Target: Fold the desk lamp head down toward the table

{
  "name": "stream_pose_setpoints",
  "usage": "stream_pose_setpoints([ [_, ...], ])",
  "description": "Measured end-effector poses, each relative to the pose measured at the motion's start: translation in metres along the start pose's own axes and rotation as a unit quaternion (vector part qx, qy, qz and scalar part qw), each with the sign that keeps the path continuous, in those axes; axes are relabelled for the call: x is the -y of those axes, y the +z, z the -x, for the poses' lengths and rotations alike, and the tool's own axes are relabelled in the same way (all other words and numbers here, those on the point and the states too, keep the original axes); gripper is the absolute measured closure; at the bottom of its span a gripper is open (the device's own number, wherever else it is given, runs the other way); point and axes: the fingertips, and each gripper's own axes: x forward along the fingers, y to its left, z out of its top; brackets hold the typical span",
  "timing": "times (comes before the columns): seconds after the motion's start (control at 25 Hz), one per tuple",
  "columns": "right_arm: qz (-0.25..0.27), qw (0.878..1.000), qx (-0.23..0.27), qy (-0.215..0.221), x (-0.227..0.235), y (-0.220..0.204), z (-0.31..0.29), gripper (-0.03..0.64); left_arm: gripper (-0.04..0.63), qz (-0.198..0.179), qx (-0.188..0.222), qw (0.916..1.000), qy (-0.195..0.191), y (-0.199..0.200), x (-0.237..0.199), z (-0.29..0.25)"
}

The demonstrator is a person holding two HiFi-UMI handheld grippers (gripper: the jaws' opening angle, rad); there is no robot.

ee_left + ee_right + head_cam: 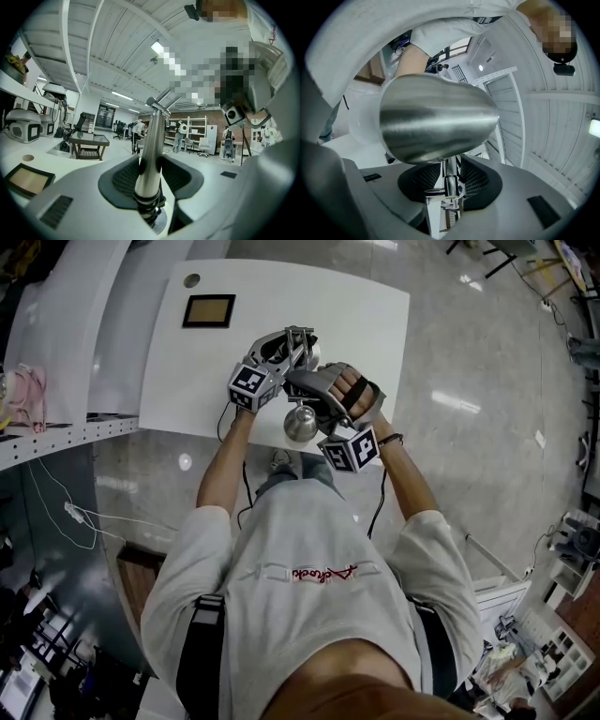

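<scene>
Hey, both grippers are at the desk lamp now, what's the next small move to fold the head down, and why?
Probably firm up the right gripper on the lamp neck first. The neck under the steel lamp head stands between its jaws, but whether they press on it is unclear. The left gripper seems to clamp the lamp arm, so the lamp looks steadied for tilting.

One desk lamp (302,423), two grippers (298,345) (307,388), one white table (375,324), one dark panel (208,310).
</scene>
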Motion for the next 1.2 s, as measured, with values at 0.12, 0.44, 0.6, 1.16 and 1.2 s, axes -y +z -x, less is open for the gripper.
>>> stream_pose_setpoints([
  [0.12,-0.005,1.0,0.003,-0.011,-0.002,0.001,0.0,0.502,0.428,0.0,0.0,1.0,-0.001,-0.001,-0.001,0.0],
  [0.44,-0.007,1.0,0.008,-0.004,-0.027,-0.002,0.001,0.463,0.428,-0.003,0.001,1.0,-0.003,-0.002,-0.002,0.0],
  [0.6,0.001,1.0,0.011,-0.016,-0.031,-0.003,0.0,0.46,0.428,0.0,0.004,1.0,-0.005,0.0,-0.001,0.0],
  [1.16,0.012,1.0,0.008,-0.016,-0.037,-0.005,-0.002,0.446,0.431,0.004,-0.011,0.9999,-0.001,-0.002,-0.002,0.002],
  [1.2,0.015,1.0,0.005,-0.014,-0.038,-0.005,-0.002,0.445,0.431,0.003,-0.011,0.9999,-0.001,-0.001,-0.002,0.003],
])
